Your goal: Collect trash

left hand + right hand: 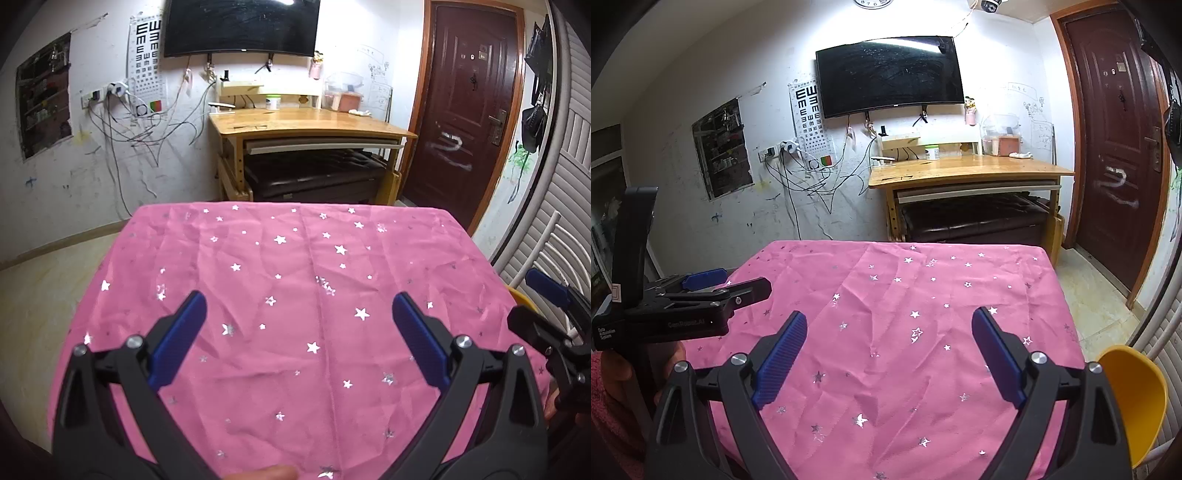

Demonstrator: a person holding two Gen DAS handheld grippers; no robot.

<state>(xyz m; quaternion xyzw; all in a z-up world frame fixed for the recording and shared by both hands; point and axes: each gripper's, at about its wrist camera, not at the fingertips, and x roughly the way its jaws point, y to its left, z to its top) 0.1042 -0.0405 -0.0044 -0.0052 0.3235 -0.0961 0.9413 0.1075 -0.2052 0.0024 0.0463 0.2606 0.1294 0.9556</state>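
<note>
Pink starred tablecloth (886, 332) (yellow bin (1134, 402) alongside)

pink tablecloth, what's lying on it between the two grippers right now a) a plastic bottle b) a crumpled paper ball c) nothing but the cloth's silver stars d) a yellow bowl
c, the pink tablecloth lies bare under the open left gripper and open right gripper; the yellow container sits off its right edge.
</note>
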